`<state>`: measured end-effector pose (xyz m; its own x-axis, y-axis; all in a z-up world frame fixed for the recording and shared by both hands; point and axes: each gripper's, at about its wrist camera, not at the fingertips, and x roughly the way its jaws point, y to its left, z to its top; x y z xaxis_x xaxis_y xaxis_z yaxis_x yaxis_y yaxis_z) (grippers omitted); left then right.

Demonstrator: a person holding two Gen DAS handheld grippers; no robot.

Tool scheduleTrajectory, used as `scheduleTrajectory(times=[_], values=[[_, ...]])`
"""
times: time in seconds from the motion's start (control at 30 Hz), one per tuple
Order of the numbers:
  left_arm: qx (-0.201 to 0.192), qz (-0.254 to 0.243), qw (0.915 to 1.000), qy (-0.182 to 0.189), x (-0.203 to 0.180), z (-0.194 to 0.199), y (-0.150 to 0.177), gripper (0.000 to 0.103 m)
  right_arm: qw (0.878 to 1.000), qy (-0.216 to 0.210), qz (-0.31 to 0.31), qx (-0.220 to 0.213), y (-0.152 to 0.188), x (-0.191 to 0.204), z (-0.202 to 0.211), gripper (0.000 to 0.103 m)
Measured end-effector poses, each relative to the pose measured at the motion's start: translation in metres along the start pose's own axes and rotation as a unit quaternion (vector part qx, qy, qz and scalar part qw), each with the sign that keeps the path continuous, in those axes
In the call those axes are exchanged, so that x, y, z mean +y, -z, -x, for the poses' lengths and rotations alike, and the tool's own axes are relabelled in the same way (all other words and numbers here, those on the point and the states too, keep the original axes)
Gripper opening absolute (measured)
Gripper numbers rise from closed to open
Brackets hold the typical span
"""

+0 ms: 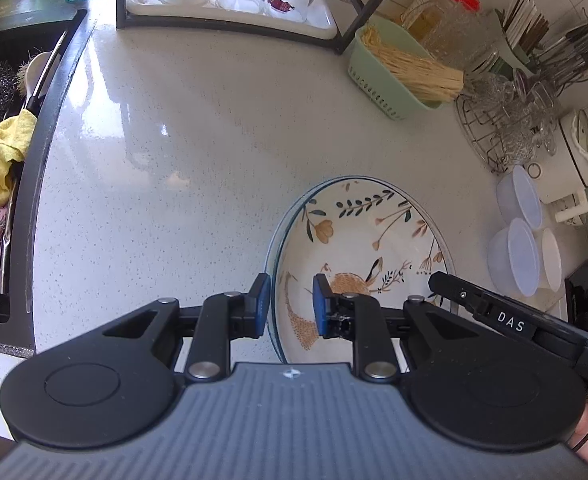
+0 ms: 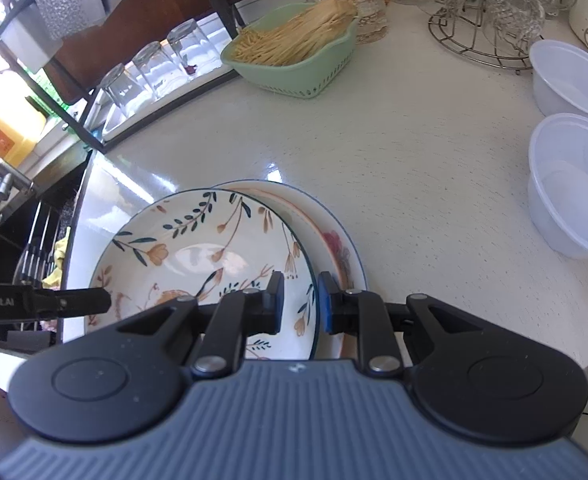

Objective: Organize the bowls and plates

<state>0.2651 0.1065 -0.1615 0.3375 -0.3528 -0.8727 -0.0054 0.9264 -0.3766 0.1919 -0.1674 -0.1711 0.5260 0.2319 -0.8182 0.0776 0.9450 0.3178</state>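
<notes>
- Already the floral plate [image 2: 198, 248] sits atop a second plate [image 2: 333, 232] on the counter [image 1: 174, 140].
- Left gripper [image 1: 292, 304] and right gripper [image 2: 301, 302] each straddle the top plate's rim at opposite sides, jaws narrow; contact with the pads is unclear.
- Plastic bowls [image 2: 569, 184], far right, look empty and unstacked.
- Green basket [image 2: 294, 56] holds noodles.

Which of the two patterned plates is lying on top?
The leafy floral plate with the dark green rim lies on top. Both grippers pinch its rim. The plate underneath has a blue rim and peeks out at the right.
</notes>
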Motion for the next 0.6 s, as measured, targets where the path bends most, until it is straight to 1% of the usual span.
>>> scheduleTrajectory(times=[0.23, 0.43, 0.53, 0.6], values=[[-0.006, 0.008, 0.9999, 0.0, 0.002, 0.004, 0.004, 0.025, 1.0, 0.006, -0.011, -0.016, 0.003, -0.001, 0.009, 0.021], [-0.013, 0.026, 0.9995, 0.012, 0.008, 0.013, 0.01, 0.025, 1.0, -0.005, -0.018, -0.019, 0.004, -0.007, 0.014, 0.022], [-0.02, 0.021, 0.9995, 0.011, 0.007, 0.018, 0.013, 0.025, 1.0, 0.009, -0.01, -0.023, 0.003, -0.007, 0.016, 0.023], [-0.024, 0.017, 0.9995, 0.008, 0.004, 0.021, 0.016, 0.025, 1.0, -0.001, -0.012, -0.019, 0.003, -0.01, 0.015, 0.023]])
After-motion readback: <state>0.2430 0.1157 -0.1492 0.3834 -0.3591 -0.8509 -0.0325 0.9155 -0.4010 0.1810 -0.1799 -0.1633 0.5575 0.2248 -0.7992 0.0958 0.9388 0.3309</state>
